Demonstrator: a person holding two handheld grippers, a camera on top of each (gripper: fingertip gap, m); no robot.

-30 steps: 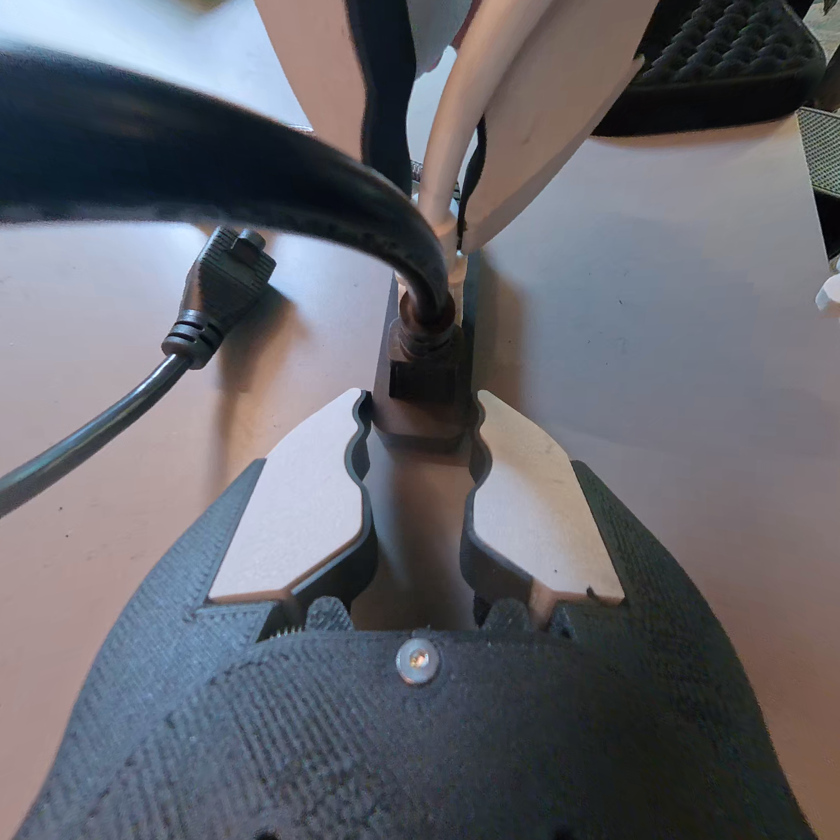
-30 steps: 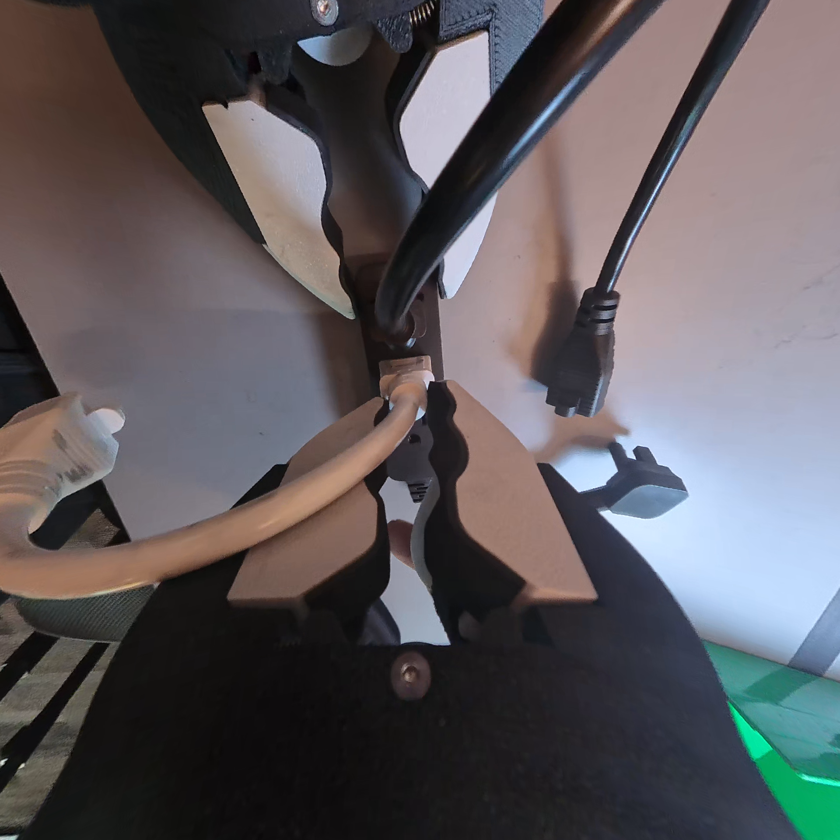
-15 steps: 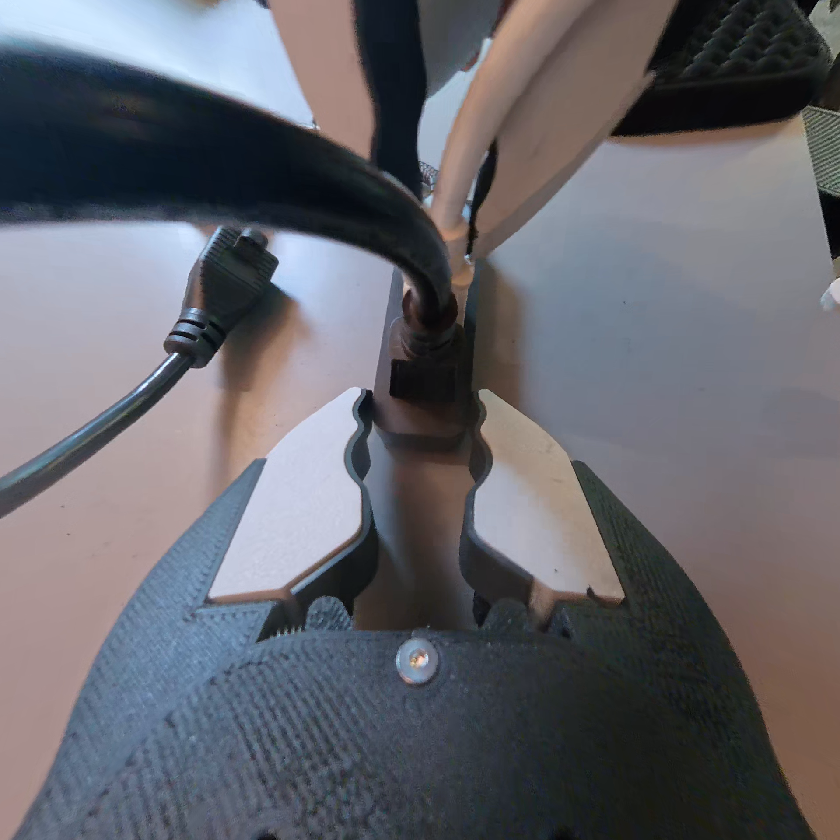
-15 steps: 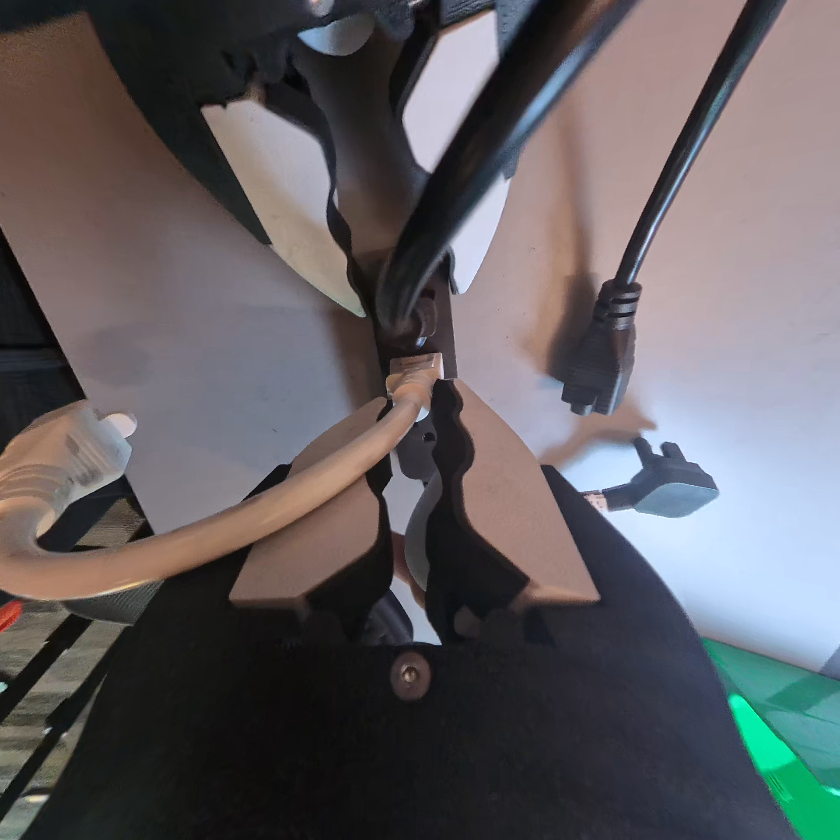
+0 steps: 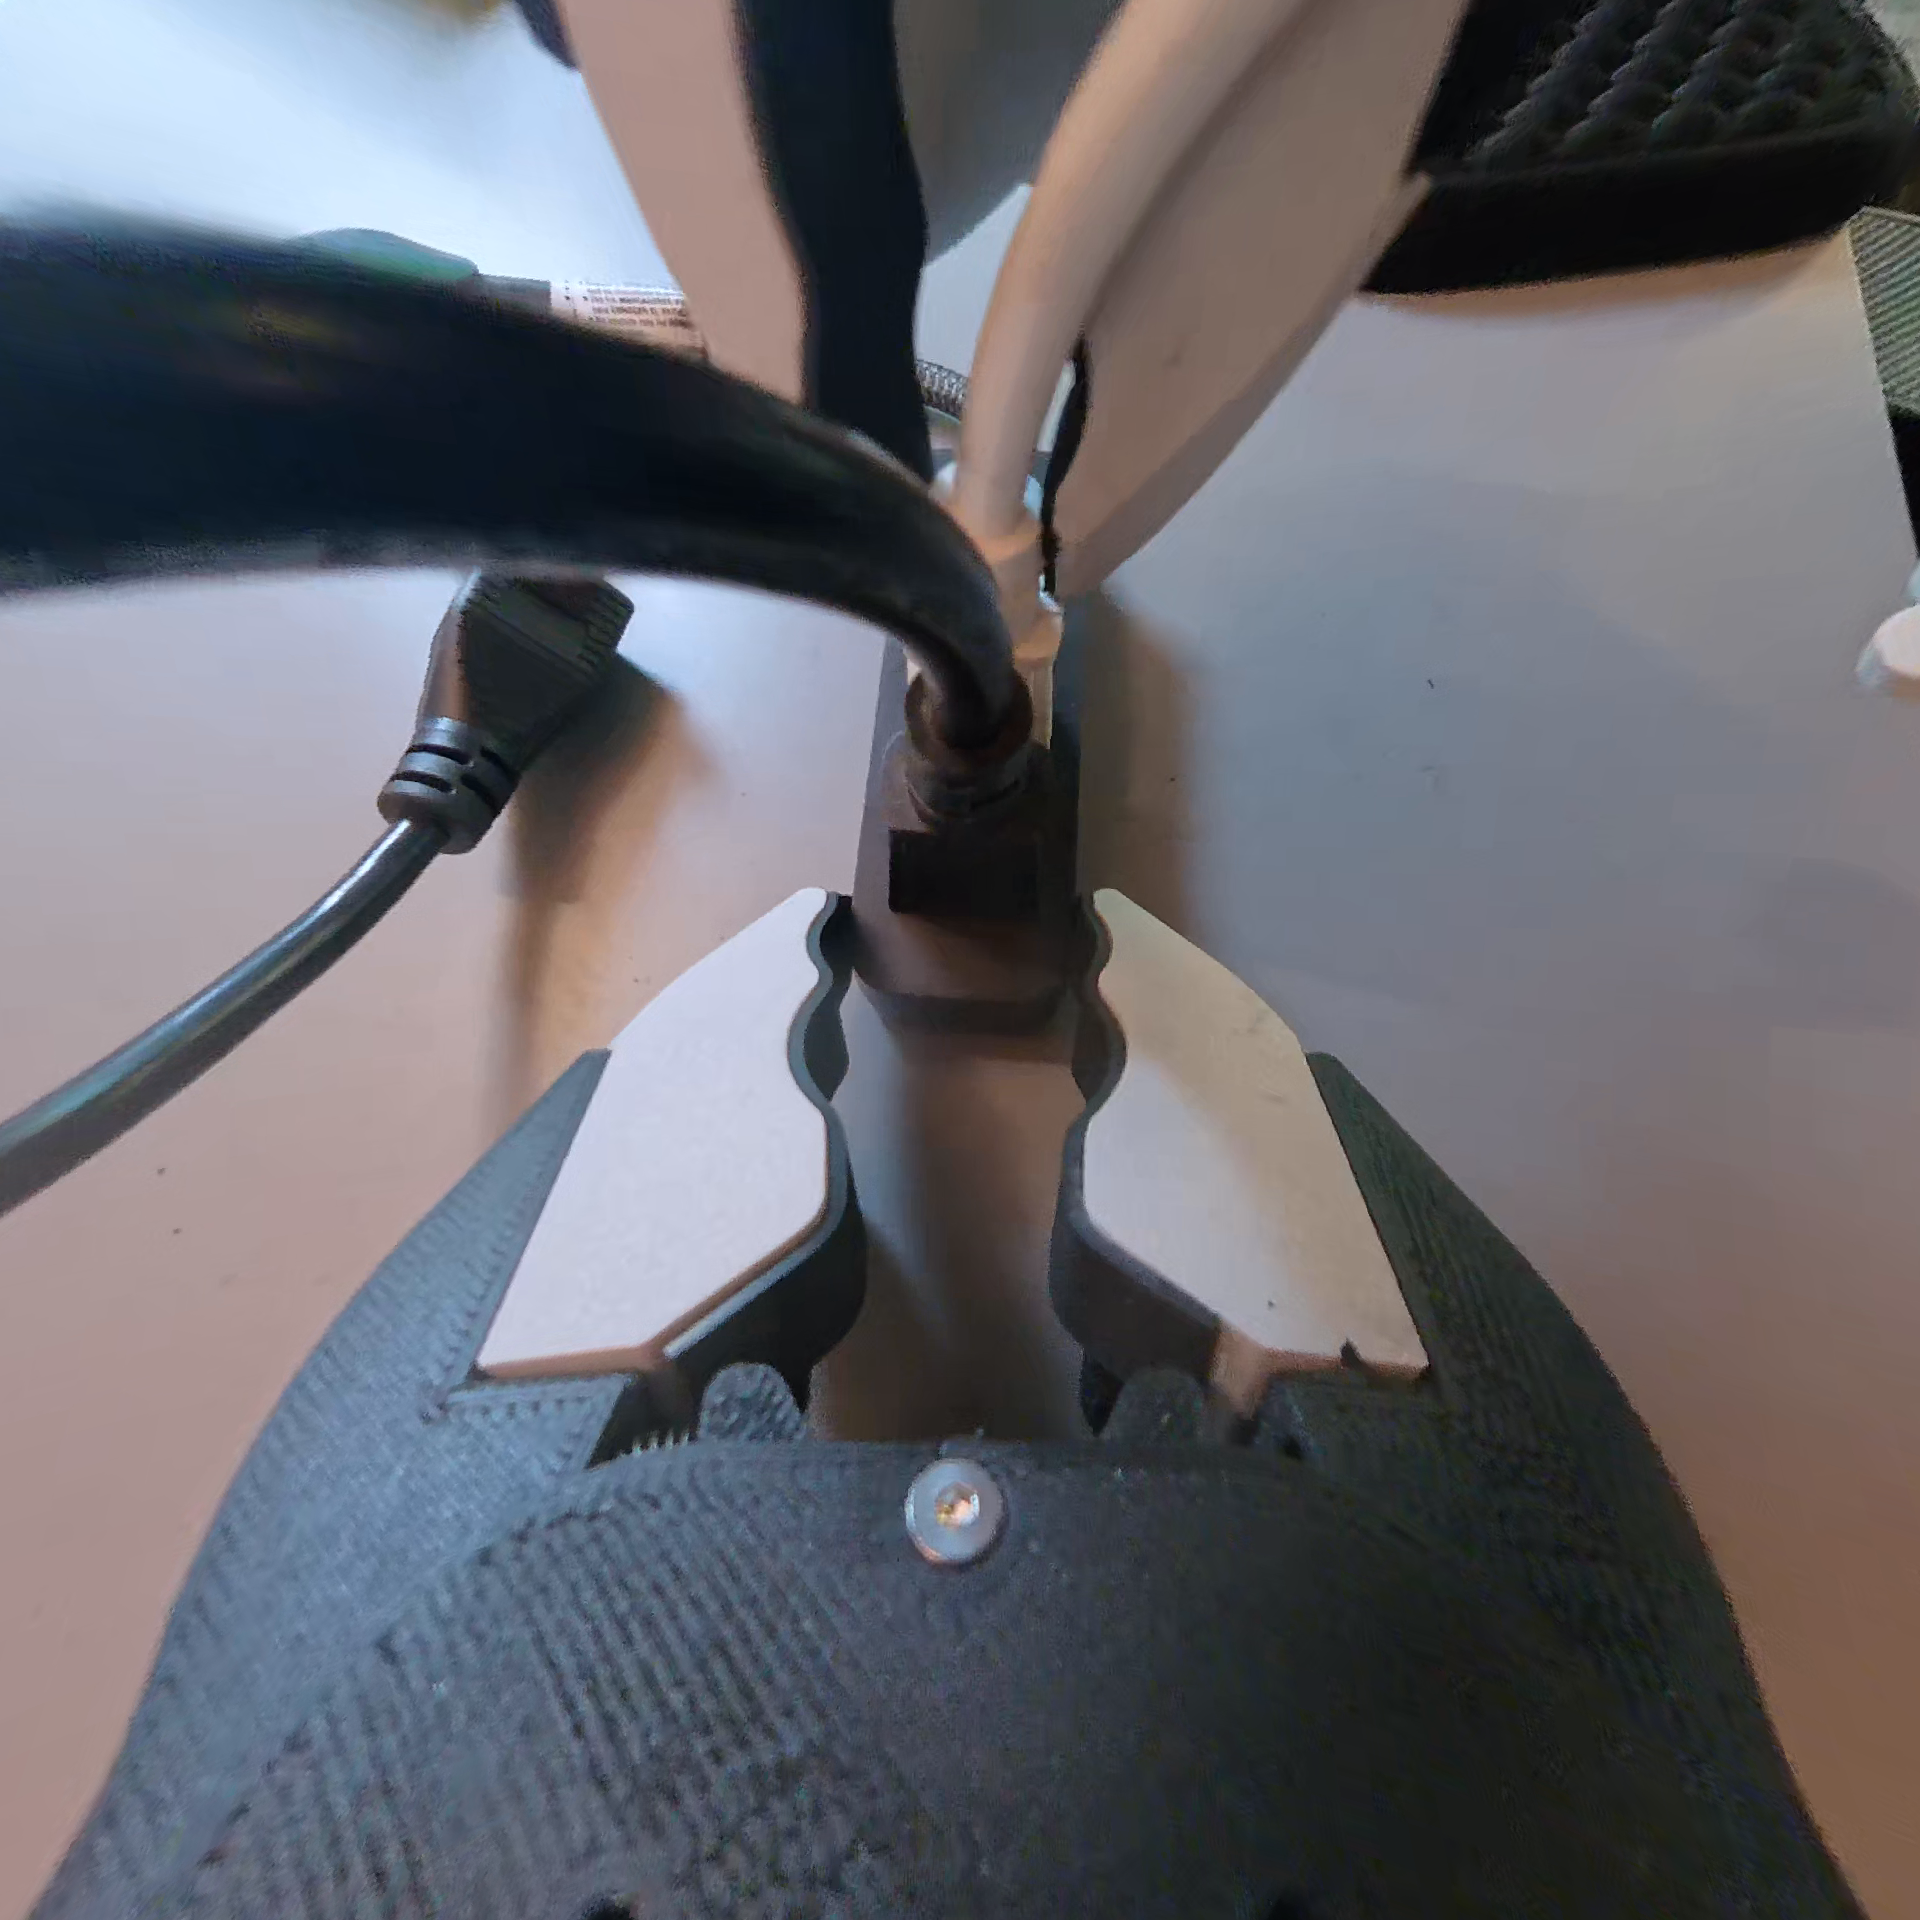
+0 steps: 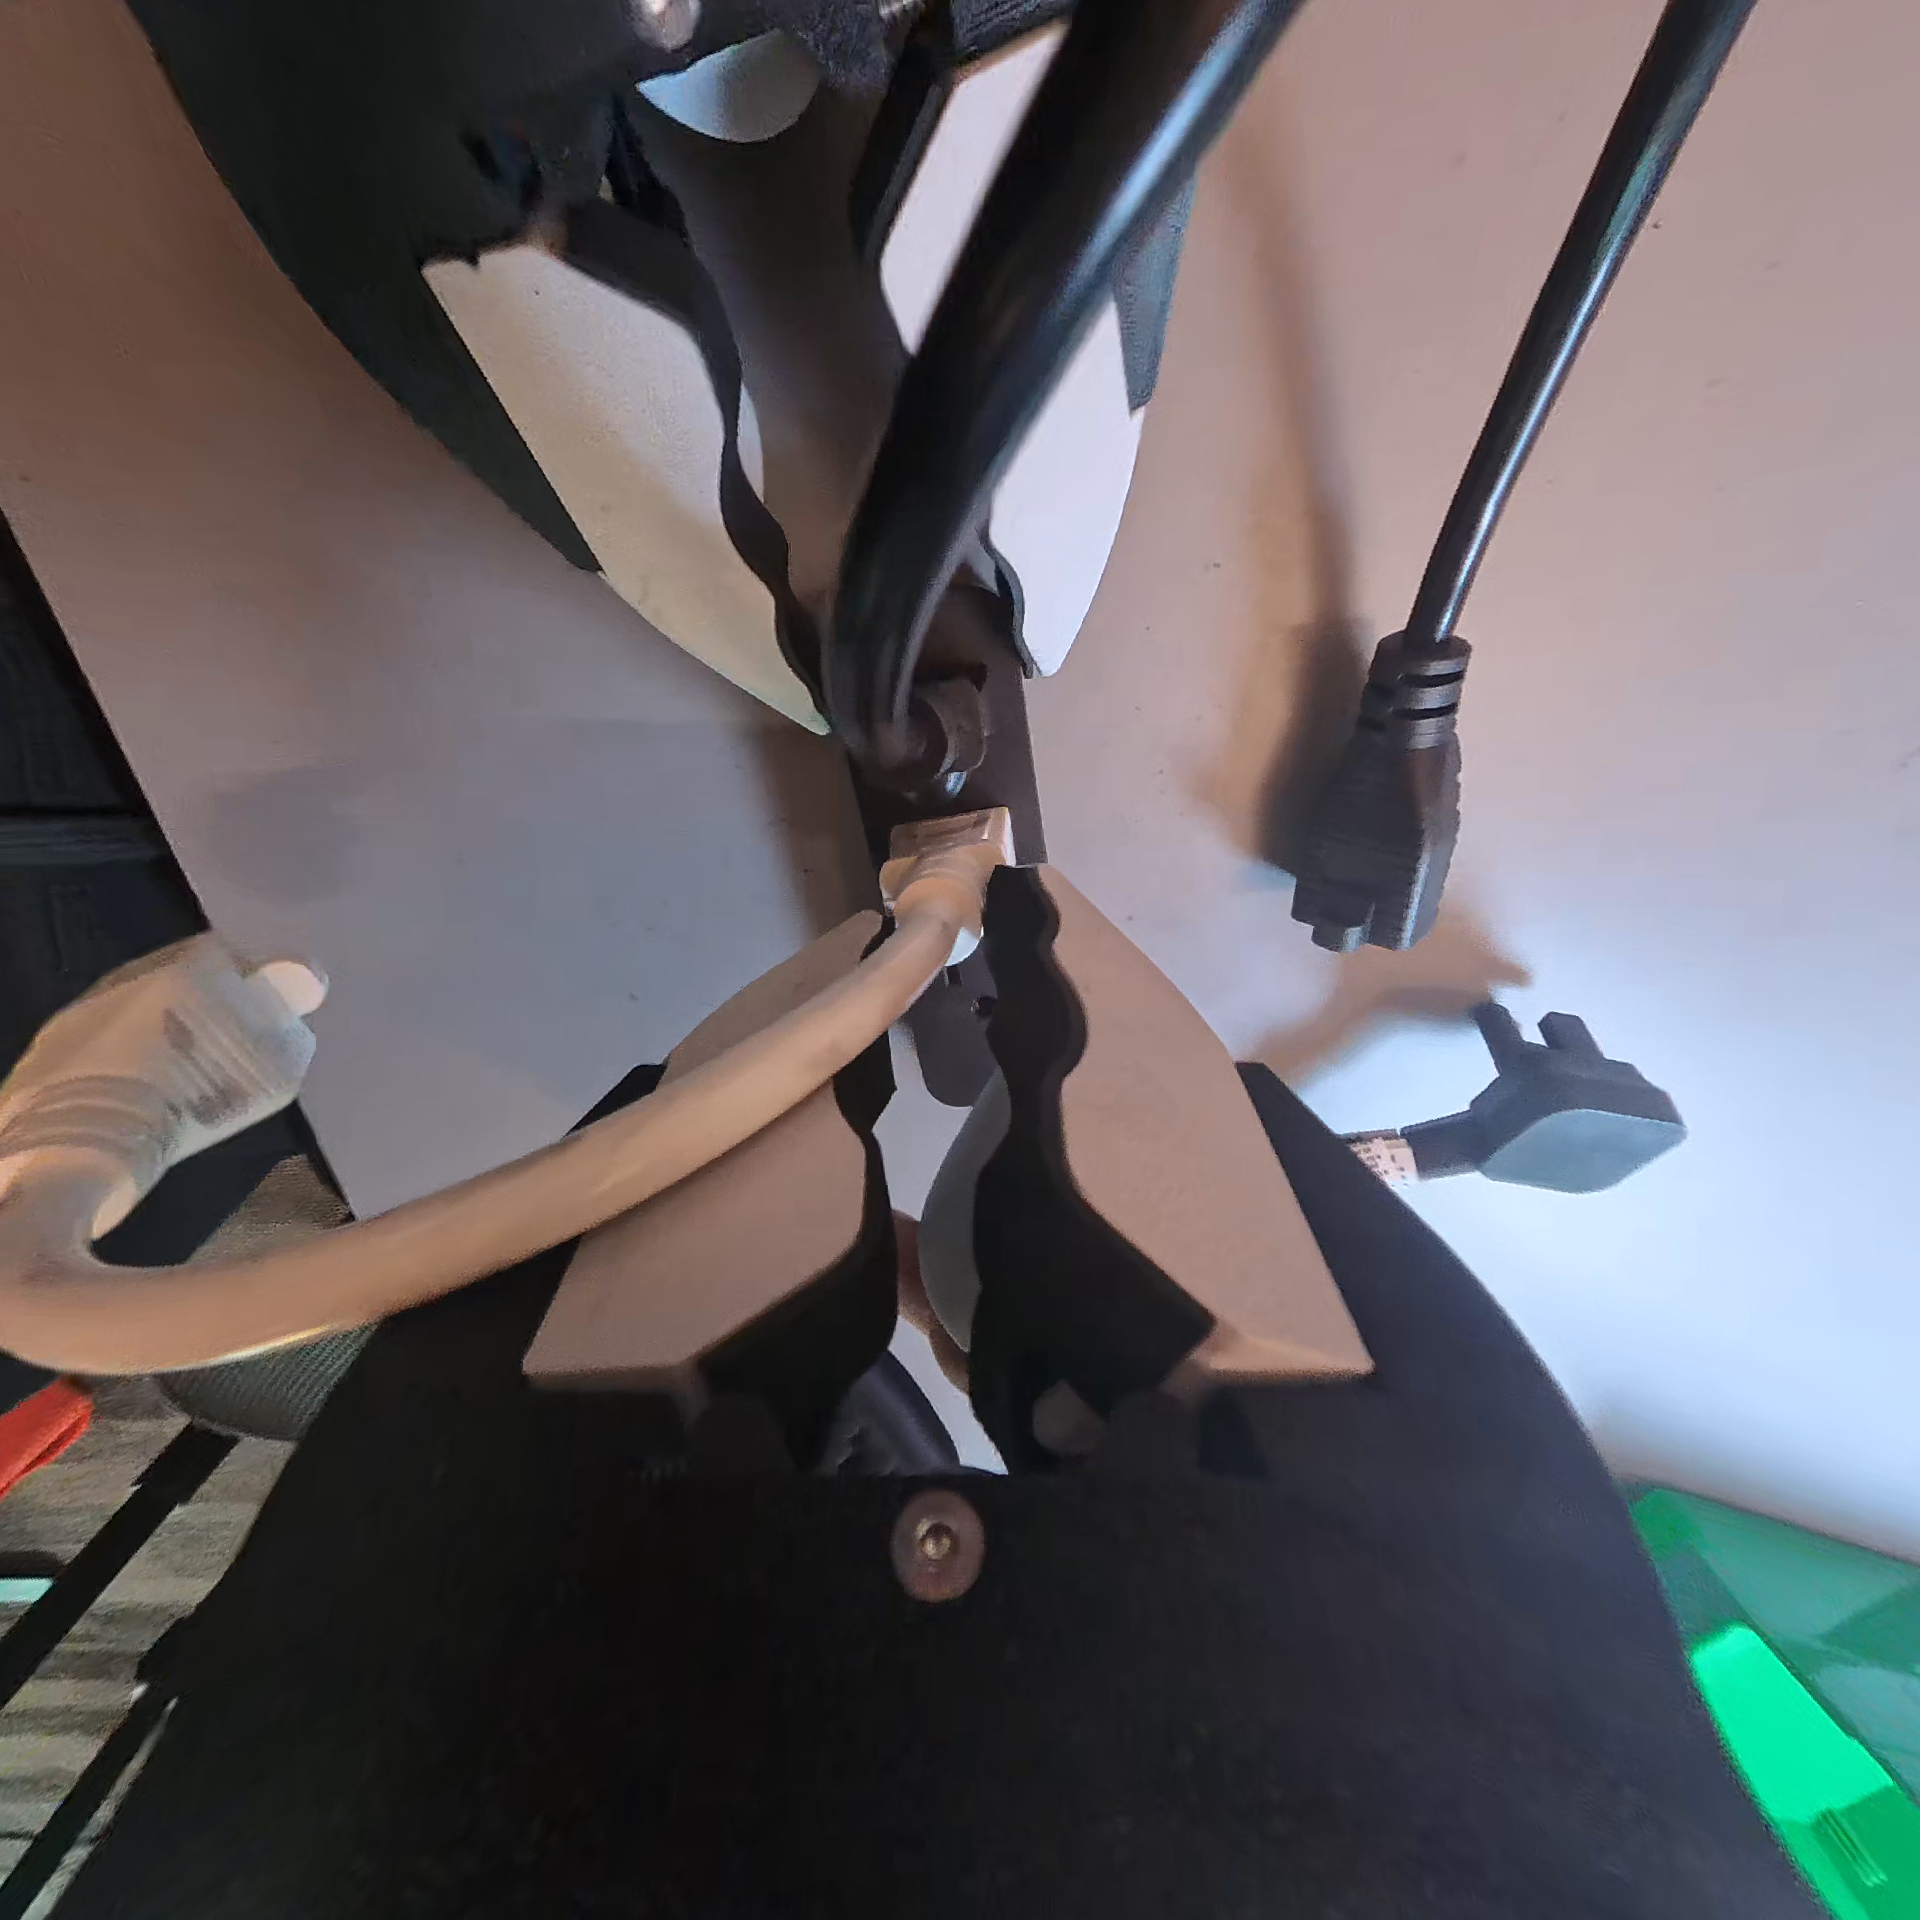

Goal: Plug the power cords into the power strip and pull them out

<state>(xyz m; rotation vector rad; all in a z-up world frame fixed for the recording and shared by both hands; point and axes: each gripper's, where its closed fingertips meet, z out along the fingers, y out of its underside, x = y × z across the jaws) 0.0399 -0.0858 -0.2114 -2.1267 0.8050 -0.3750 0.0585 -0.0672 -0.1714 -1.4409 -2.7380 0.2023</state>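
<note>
Brace the power strip (image 5: pixel 961 977) on the tabletop (image 5: pixel 1455 831) with the left gripper (image 5: pixel 961 1023) fingers clamping its end, keep the right gripper (image 6: pixel 935 1039) fingers narrow at the white plug (image 6: pixel 951 852), then pull straight up.

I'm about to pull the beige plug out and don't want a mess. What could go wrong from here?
The beige cord drapes over the right tool, so pulling may snag it. The left tool clamps only the end of the power strip, so the strip could pivot or slip. The thick black cord arches right beside the beige plug and might get knocked.
</note>
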